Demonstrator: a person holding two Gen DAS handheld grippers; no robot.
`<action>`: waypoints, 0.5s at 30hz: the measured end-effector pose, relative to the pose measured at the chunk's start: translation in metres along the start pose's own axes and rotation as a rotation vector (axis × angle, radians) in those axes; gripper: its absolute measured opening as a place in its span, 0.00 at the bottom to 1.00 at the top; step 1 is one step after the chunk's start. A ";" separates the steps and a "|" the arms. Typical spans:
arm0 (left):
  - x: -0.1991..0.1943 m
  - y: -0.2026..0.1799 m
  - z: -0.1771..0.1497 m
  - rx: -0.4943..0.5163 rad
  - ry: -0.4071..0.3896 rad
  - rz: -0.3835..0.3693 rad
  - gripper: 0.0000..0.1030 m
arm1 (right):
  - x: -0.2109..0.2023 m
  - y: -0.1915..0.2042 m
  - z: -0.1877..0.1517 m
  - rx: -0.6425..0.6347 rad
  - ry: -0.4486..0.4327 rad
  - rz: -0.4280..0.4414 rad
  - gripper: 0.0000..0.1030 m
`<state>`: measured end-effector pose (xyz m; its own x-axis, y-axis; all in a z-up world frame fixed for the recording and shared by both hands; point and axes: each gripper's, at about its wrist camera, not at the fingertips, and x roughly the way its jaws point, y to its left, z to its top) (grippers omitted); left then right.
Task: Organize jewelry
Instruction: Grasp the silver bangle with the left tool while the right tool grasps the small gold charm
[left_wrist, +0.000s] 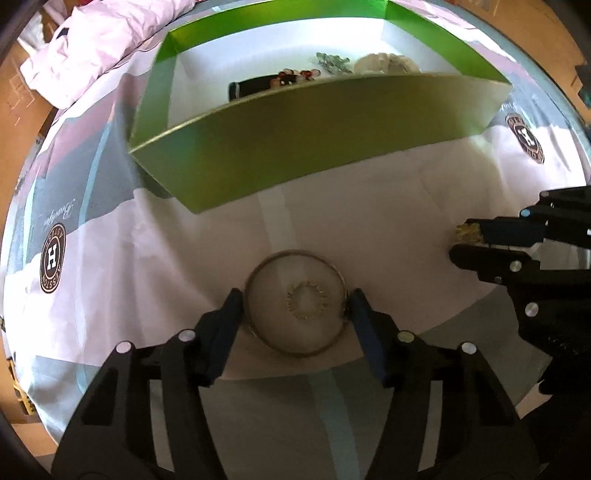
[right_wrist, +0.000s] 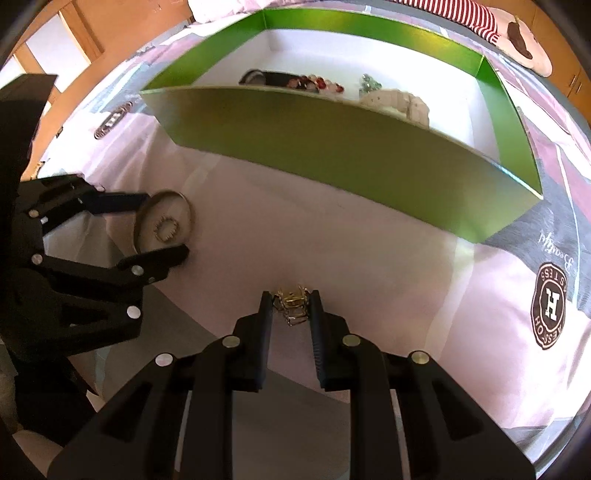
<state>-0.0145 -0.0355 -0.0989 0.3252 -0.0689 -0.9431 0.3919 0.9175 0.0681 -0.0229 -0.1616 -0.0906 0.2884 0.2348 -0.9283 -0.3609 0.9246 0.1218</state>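
Two claws point steeply down at a bed covered with a pink and grey printed sheet (left_wrist: 110, 258), each over its own piece of jewelry. Nearest in the left wrist view, the left claw (left_wrist: 295, 306) stands partly open astride a thin metal bangle (left_wrist: 295, 254), its pads just at the bangle's outer rim on either side; whether they already press on it cannot be told. Inside the bangle lies a small beaded ring (left_wrist: 306, 300), apart from the hoop. To that claw's right, the right claw (right_wrist: 291, 299) is nearly closed, pinching a small gold chain cluster (right_wrist: 293, 299) between its pads.

To do this step well, I judge the left claw should close gently across the bangle's full width, squeezing the rim evenly so the hoop does not spring out or tip, and leave the small beaded ring inside undisturbed or collect it separately. The right claw should lift straight up so loose links do not drag on the sheet.

Being round, the bangle lies flat with no long axis; its open face looks upward. The gold cluster's length runs along the claw's fingers, toward the box.

Farther off, toward the head of the bed, sits an open green box (right_wrist: 332, 155) already holding beads and a dark item.
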 end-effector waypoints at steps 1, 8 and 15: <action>-0.002 0.001 0.000 -0.001 -0.011 0.019 0.58 | -0.002 0.000 0.001 0.003 -0.015 0.007 0.15; -0.021 0.008 0.006 -0.038 -0.086 0.034 0.58 | -0.011 -0.010 0.010 0.065 -0.095 0.028 0.15; -0.017 0.009 0.006 -0.052 -0.068 0.043 0.58 | -0.008 -0.019 0.007 0.058 -0.035 0.034 0.32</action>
<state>-0.0117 -0.0281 -0.0804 0.3994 -0.0540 -0.9152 0.3314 0.9393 0.0892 -0.0123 -0.1786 -0.0830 0.3086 0.2756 -0.9104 -0.3191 0.9316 0.1739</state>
